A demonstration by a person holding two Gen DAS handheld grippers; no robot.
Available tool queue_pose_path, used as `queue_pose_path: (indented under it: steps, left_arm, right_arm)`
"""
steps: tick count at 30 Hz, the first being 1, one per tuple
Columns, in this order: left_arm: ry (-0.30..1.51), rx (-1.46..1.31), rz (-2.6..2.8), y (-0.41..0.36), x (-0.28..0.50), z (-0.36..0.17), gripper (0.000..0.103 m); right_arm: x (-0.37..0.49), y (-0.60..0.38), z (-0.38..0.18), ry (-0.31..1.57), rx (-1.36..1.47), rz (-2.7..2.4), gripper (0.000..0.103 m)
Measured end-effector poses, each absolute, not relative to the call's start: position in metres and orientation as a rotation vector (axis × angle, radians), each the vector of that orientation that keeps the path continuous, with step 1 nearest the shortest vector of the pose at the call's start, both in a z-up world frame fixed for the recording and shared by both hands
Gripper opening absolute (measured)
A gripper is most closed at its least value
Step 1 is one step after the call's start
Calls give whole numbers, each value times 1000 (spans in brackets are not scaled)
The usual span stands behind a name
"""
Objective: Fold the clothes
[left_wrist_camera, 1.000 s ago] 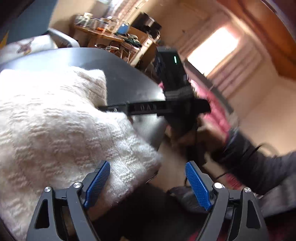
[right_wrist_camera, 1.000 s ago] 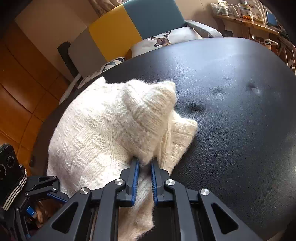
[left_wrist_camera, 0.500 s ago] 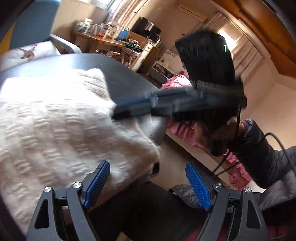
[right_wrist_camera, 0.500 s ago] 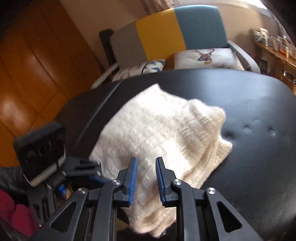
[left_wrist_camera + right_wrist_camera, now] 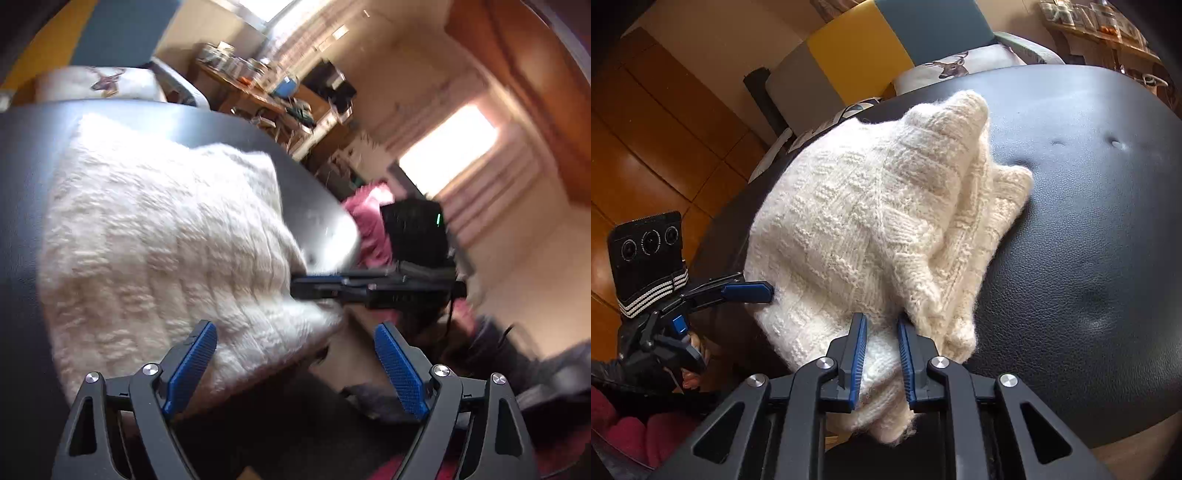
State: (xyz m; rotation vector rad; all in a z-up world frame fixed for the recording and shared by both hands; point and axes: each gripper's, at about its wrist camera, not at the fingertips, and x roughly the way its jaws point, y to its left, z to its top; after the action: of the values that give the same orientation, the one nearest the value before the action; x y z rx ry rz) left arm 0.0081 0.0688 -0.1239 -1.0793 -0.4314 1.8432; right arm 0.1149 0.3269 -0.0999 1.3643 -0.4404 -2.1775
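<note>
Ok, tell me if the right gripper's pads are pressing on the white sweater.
Cannot tell. In the right wrist view the right gripper, its jaws opening, straddles the sweater edge, but no clear gap or contact shows at either pad.

Honestly nothing readable anywhere in these shots. The only marking is a deer head print on the white cushion [image 5: 960, 64] behind the black seat, no words with it. The shelf clutter [image 5: 240, 68] is too blurry for labels.
</note>
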Motion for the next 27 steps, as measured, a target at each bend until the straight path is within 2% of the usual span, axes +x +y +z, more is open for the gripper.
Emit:
queue_pose_path:
  steps: [4, 5, 6, 8, 12, 20, 22, 27]
  left_arm:
    - [-569, -1035, 1949, 20, -10, -109, 94]
    - [-580, -1039, 1990, 8, -13, -107, 95]
    - [-590, -1043, 2031, -4, -16, -105, 95]
    - [-628, -1085, 2067, -20, -36, -112, 96]
    - [-669, -1180, 2092, -26, -72, -134, 96]
    - [-601, -1265, 2009, 8, -103, -149, 96]
    - [-577, -1276, 1993, 16, -106, -149, 96]
    - [-484, -1286, 1992, 28, -107, -152, 97]
  right_arm:
    - [122, 346, -75, -636, 1283, -2168, 31]
    - [121, 353, -75, -712, 1279, -2143, 43]
    - [120, 360, -77, -791, 1282, -2114, 60]
    - [114, 372, -85, -931, 1288, -2093, 80]
    - [99, 387, -111, -1155, 1343, -2034, 81]
    - [80, 384, -122, -1199, 1370, -1967, 81]
    - [71, 377, -120, -1149, 1400, -1985, 82]
    - [53, 356, -125, -886, 1607, -2084, 85]
